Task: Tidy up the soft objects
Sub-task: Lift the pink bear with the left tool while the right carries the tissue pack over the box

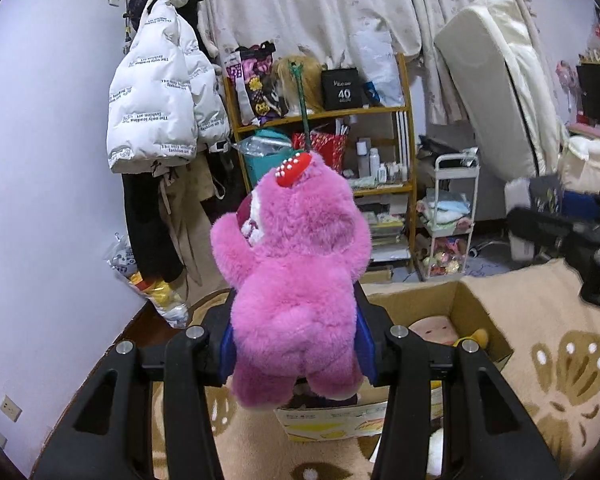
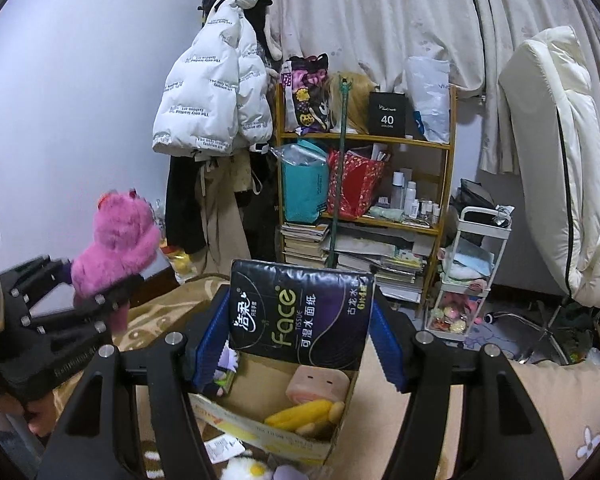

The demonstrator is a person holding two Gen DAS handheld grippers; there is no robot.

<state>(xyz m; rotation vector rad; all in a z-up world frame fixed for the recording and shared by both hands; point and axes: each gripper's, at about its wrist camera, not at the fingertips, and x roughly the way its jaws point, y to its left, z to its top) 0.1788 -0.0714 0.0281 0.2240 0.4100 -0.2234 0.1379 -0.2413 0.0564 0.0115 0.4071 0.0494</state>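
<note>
Right tool (image 2: 298, 340) clamping "Face" tissue pack (image 2: 300, 312)

A pale lilac wall (image 2: 80, 80) meets cream floral curtains (image 2: 360, 20). A wooden shelf unit (image 2: 444, 148) stands beside a white rolling cart (image 2: 476, 216), and a mattress (image 2: 560, 160) leans on the right. Dim indoor light.

Dim indoor light, fisheye-warped edges

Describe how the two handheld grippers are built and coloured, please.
Both the left gripper and the right gripper have black plastic linkage arms with triangular cut-outs, joined by round silver pins. Their fingers carry blue ribbed pads. No cables or sleeves are visible.
</note>
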